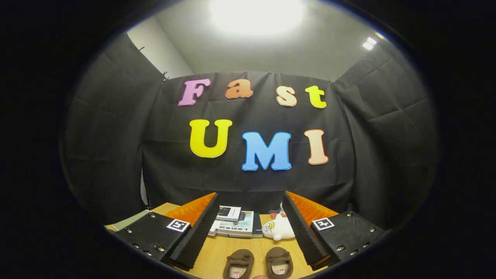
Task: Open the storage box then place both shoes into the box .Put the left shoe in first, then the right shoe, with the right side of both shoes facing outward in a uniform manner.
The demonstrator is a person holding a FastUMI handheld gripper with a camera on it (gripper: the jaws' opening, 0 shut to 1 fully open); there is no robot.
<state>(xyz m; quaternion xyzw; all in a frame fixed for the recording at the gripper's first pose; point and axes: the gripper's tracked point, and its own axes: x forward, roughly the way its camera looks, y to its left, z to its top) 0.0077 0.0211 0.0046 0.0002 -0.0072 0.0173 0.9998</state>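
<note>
Two brown slipper-like shoes stand side by side on the wooden table, toes pointing away from me: the left one (pixel 239 263) and the right one (pixel 279 262). They lie low between my two fingers (pixel 193 228). My gripper (pixel 250 226) is open, held well above the table, with nothing between its fingers. Neither finger touches a shoe.
A stack of books (pixel 234 224) lies on the wooden table (pixel 217 252) beyond the shoes. A white plush toy (pixel 278 228) sits to the right of the books. A greenish flat thing (pixel 130 220) lies at the table's far left edge.
</note>
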